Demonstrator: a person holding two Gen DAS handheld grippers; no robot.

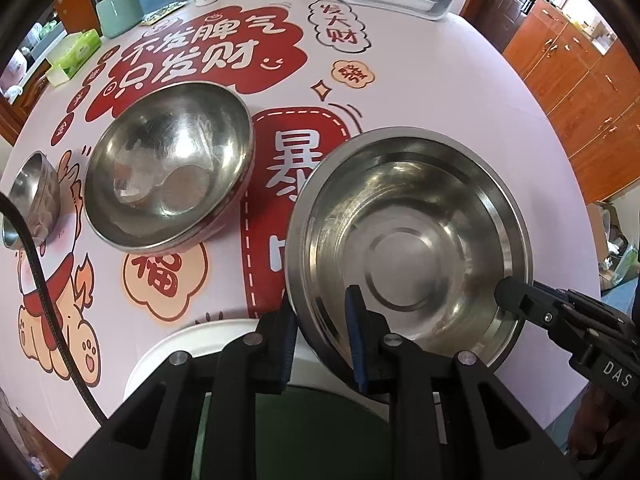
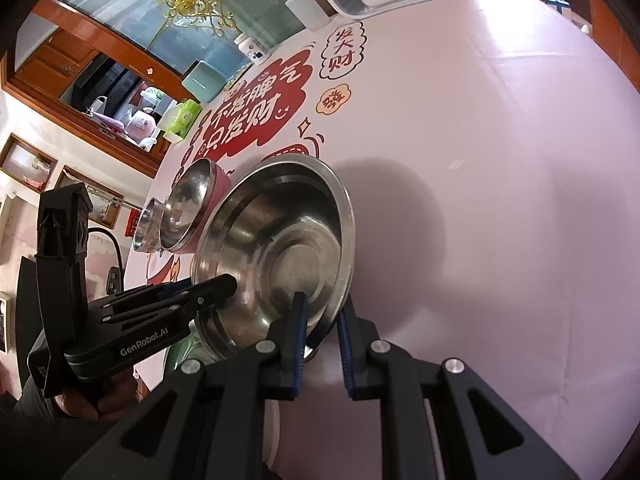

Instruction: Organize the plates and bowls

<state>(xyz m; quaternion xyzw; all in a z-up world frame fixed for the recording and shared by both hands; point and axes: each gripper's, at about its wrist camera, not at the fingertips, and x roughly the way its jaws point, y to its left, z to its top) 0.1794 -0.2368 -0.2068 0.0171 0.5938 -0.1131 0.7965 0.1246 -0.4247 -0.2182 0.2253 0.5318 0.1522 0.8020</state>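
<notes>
Wide flat-bottomed stainless steel basin [image 1: 412, 248] held over white round plate [image 1: 192, 344]. Left gripper [image 1: 322, 340] clamps rim at 7 o'clock; right gripper [image 2: 322, 344] clamps rim at 4 o'clock. Deep round steel bowl [image 1: 168, 168] lies at 10 o'clock, nearer left hand.

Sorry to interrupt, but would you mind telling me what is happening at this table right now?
A person is sorting metal dishes with a handheld gripper in each hand. Both are clamped on the rim of the wide steel basin: the left gripper on its near edge, the right gripper on the opposite side. A white plate lies partly beneath the basin. A steel bowl and a smaller steel bowl sit untouched on the patterned tablecloth.
</notes>
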